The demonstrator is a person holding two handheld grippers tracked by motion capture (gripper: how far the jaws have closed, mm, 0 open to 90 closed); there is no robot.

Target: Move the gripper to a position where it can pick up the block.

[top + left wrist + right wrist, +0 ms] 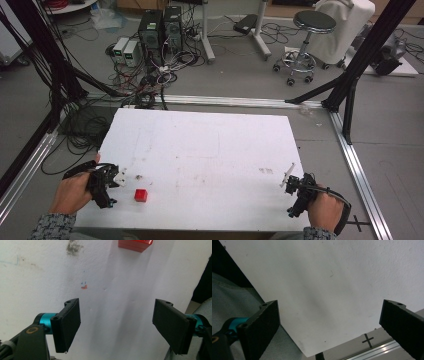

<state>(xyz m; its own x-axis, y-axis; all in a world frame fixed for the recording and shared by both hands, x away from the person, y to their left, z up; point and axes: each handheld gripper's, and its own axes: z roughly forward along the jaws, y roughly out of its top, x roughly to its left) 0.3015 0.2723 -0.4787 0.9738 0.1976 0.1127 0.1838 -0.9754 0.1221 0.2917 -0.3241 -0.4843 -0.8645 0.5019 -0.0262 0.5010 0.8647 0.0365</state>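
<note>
A small red block (141, 195) lies on the white table (210, 150) near its front left. My left gripper (111, 189) sits just left of the block, held in a hand at the table's left edge. In the left gripper view its jaws stand wide open (116, 326) over bare table, with the red block (135, 245) at the top edge ahead of them. My right gripper (295, 192) is held at the front right corner, open (337, 327), with nothing between its black pads (262, 327).
The table's front right corner and a metal floor rail (372, 347) show under the right gripper. Behind the table lie cables, computer towers (160, 30) and a stool (307, 40). Black frame posts (365, 55) stand at both sides.
</note>
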